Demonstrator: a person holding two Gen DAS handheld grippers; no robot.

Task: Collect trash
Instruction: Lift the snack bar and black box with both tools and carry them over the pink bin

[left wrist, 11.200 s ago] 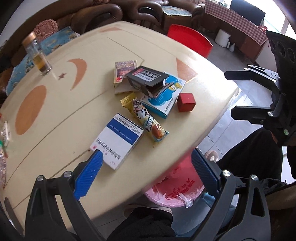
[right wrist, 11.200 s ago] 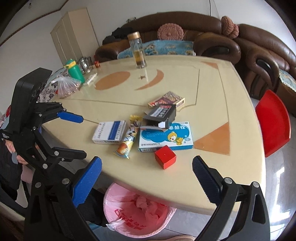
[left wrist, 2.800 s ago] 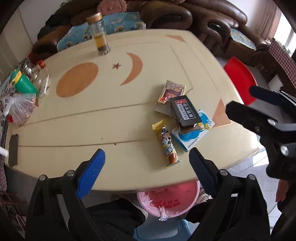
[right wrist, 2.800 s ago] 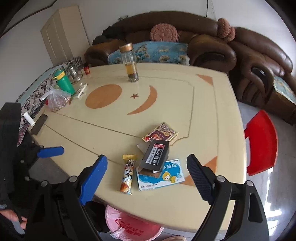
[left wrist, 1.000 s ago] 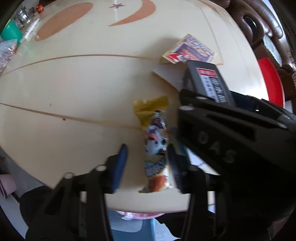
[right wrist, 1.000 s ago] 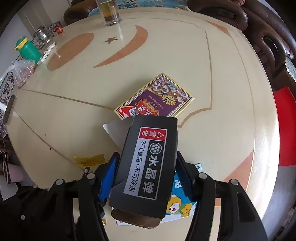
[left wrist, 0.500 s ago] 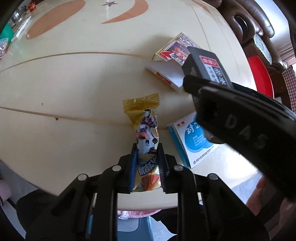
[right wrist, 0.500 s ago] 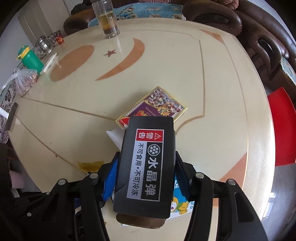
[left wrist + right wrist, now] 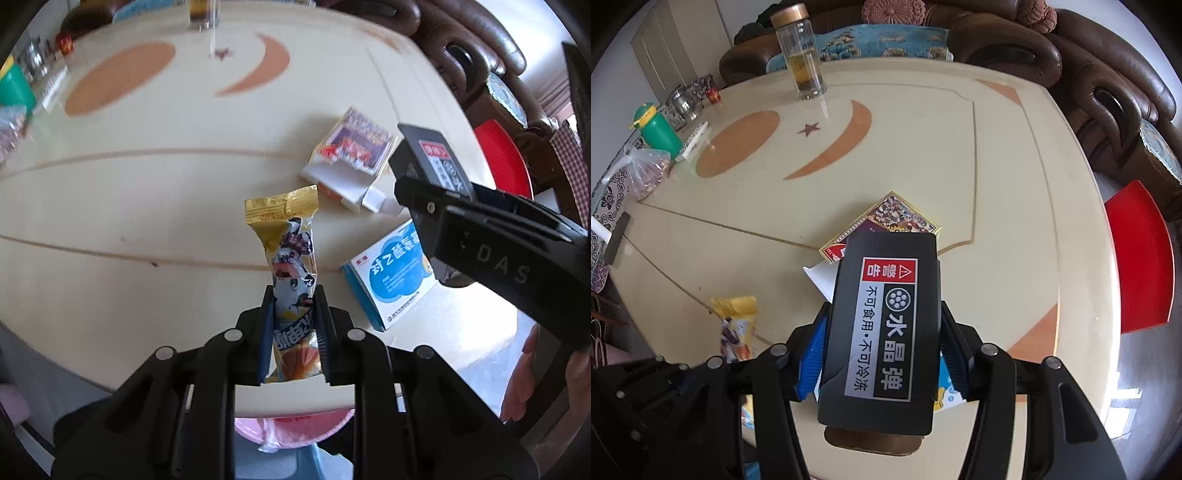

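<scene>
Left wrist view: left gripper (image 9: 293, 325) clamps snack wrapper (image 9: 291, 273), gold end pointing away

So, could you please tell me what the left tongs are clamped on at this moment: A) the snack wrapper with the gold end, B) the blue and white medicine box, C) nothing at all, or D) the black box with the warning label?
A: in the left wrist view the left tongs are shut on the snack wrapper, while the black box sits in the right tongs.
</scene>
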